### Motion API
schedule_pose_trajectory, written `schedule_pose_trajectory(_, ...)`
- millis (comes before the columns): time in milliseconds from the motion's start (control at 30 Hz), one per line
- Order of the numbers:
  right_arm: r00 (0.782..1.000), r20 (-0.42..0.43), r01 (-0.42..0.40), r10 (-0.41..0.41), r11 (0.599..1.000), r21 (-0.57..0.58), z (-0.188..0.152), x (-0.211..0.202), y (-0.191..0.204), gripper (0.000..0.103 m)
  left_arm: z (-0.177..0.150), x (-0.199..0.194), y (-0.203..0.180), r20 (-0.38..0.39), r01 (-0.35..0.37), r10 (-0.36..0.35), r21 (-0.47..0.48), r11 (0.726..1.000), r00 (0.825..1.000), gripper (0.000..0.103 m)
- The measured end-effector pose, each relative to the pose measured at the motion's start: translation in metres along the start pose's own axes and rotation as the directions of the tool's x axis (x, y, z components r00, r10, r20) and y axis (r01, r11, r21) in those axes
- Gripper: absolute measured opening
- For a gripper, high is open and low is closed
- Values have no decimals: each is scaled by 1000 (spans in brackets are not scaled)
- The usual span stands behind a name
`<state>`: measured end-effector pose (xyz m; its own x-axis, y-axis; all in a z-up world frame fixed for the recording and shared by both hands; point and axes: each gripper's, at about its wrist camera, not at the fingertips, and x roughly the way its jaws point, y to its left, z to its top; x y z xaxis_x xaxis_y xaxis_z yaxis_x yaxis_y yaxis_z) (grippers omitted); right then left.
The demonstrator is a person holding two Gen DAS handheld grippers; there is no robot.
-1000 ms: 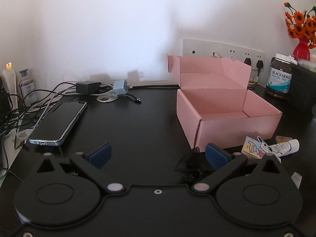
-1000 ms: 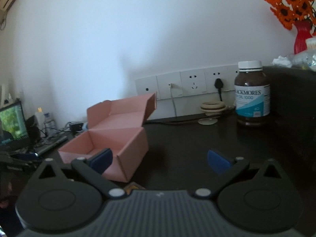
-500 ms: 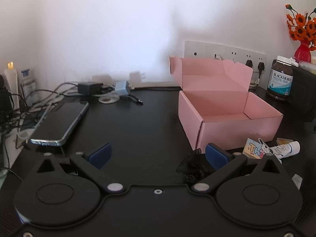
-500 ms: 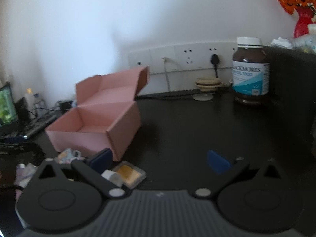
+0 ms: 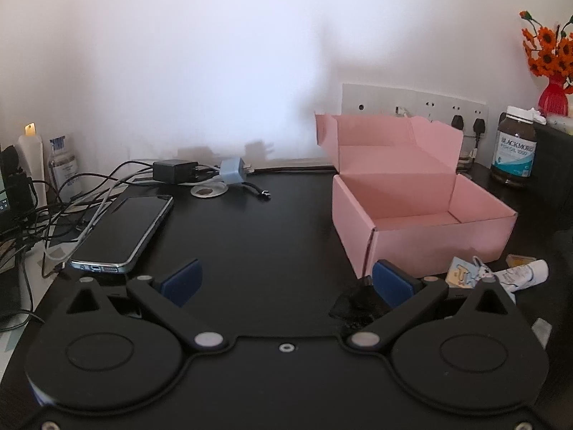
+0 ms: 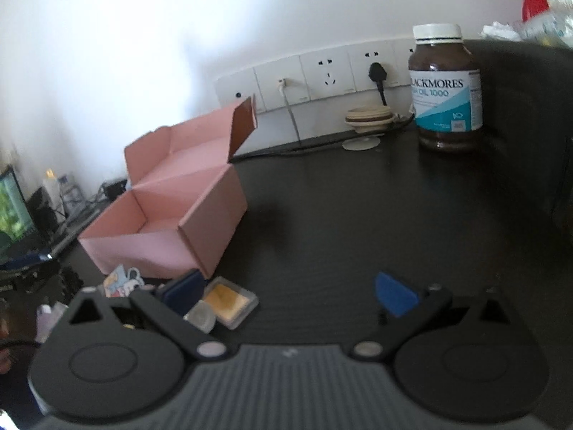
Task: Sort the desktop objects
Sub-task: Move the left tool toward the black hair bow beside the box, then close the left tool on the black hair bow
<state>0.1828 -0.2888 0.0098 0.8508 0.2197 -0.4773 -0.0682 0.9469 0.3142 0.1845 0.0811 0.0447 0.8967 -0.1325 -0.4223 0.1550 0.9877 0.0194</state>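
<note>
An open pink box (image 5: 422,211) stands on the black desk, and it also shows in the right wrist view (image 6: 168,222). In front of it lie a cartoon sticker card (image 5: 462,274), a white tube (image 5: 523,274), a small clear case with a yellow insert (image 6: 229,301) and a coin-like disc (image 6: 202,317). A black crumpled thing (image 5: 358,304) lies by my left gripper's right finger. My left gripper (image 5: 284,281) is open and empty. My right gripper (image 6: 286,292) is open and empty, its left finger just beside the clear case.
A phone (image 5: 125,233), tangled cables (image 5: 53,208), a black charger (image 5: 173,171) and a blue plug (image 5: 232,170) lie at the left. A Blackmores bottle (image 6: 444,86) stands at the back right by the wall sockets (image 6: 322,75). A red vase with orange flowers (image 5: 553,96) is on a dark cabinet.
My right gripper has dropped and tilted down towards the desk, bringing the clear case, disc and sticker card into view by its left finger. My left gripper has barely moved.
</note>
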Motion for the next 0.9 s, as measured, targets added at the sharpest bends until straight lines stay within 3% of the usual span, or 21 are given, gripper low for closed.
schedule_pose_trajectory(433,998,6,-60,60,998,13,1,-2,-2,102,-21,-38,-19,-75,69,-61,108,992,995,103)
schedule_pose_trajectory(667,996,-3,-91,91,996,22,2,0,-3,102,-28,-47,-27,-91,97,-90,87,991,992,103)
schedule_pose_trajectory(900,993,-4,-115,115,993,28,1,1,-5,102,-7,-26,-24,-78,84,-79,69,994,994,103)
